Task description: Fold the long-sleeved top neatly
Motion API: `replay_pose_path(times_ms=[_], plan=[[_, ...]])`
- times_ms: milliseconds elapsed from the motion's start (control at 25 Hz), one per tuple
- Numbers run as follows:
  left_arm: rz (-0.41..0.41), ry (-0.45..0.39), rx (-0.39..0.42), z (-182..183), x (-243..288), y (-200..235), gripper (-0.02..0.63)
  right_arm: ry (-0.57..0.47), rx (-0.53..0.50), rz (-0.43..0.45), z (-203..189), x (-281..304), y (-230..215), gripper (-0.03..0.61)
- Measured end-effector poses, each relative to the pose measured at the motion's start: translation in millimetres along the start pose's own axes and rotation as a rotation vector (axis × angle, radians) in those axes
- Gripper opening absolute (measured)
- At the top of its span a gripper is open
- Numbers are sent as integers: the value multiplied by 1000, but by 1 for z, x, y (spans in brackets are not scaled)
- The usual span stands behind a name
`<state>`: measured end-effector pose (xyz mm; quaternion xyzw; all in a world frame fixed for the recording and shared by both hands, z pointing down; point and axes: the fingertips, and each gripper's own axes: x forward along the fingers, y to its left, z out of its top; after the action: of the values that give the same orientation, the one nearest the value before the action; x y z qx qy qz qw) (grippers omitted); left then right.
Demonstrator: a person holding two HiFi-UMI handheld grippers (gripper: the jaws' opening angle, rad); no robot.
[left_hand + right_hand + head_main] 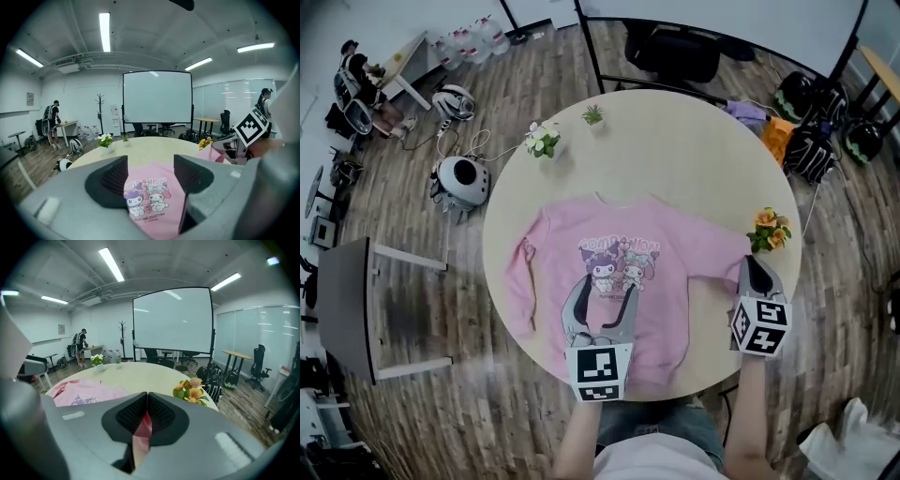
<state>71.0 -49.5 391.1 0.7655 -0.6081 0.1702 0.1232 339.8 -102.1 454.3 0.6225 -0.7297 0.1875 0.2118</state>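
Observation:
A pink long-sleeved top [619, 234] with a cartoon print lies flat, front up, on the round beige table [694, 159]. My left gripper [602, 305] hovers over the lower middle of the top, open, and nothing sits between its jaws. In the left gripper view the print [150, 197] shows through the gap of the open left gripper [151, 176]. My right gripper [754, 270] is at the table's right side, shut on the end of the top's right sleeve [717, 262]. A strip of pink sleeve fabric [142, 434] hangs pinched in the right gripper [146, 411].
A pot of orange flowers [768, 230] stands just beyond the right gripper. White flowers [543, 140] and a small green plant [592, 114] stand at the table's far edge. A grey side table [347, 309], bags and a chair are on the wooden floor around.

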Motion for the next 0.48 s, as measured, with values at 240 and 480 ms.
replay_pose_path(times_ms=[240,480], plan=[[100,-36,-32,2,-42,26,298,-52,-78,71,26,-1,35,35],[170,-62,-58,-1,-70,51,298,-72,-183,130,43,7,71,35]])
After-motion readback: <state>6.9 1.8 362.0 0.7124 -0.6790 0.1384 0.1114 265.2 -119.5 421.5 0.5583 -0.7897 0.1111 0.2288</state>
